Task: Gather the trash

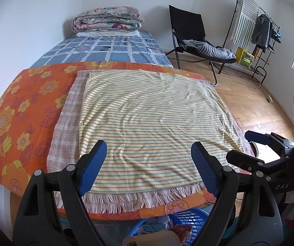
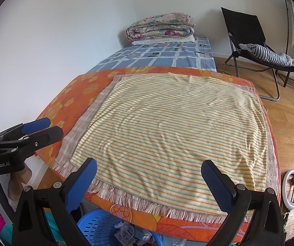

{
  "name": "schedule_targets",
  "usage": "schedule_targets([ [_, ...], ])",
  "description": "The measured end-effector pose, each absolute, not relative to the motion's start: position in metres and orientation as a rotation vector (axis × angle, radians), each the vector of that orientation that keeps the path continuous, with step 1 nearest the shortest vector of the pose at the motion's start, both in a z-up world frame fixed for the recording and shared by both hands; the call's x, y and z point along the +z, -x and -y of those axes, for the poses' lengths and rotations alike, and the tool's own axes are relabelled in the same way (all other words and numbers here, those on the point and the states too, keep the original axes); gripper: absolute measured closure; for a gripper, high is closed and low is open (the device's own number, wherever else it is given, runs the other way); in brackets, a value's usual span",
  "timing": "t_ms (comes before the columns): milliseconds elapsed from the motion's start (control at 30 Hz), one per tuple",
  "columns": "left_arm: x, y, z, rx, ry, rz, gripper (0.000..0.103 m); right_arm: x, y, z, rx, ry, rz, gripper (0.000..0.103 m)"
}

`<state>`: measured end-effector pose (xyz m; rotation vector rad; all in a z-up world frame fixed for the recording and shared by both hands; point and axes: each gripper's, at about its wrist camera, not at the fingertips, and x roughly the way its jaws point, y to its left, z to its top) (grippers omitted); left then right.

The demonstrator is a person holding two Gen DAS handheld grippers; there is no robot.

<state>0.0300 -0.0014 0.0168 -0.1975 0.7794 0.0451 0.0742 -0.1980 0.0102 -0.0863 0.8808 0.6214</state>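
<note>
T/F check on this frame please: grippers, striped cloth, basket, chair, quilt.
1. Both the left gripper and right gripper are open and empty. True.
2. The striped cloth is crumpled into a ball. False: it lies spread flat.
3. A blue basket holding scraps sits below the bed's near edge. True.
4. The black chair is bare. False: striped fabric lies on its seat.
5. A folded floral quilt sits at the bed's far end. True.

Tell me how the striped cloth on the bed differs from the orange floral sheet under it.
The striped cloth is pale with thin lines; the orange floral sheet carries big yellow flowers. The cloth covers only part of the bed, while the sheet spreads wider and hangs over the edge. Both lie flat.
</note>
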Motion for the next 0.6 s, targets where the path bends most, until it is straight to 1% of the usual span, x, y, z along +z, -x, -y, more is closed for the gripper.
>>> schedule_targets([
  [600,0.0213,-0.0302,0.0093,0.029,0.176,-0.769,0.016,0.0077,-0.0756,0.1996,0.613,0.067,-0.894,0.0],
])
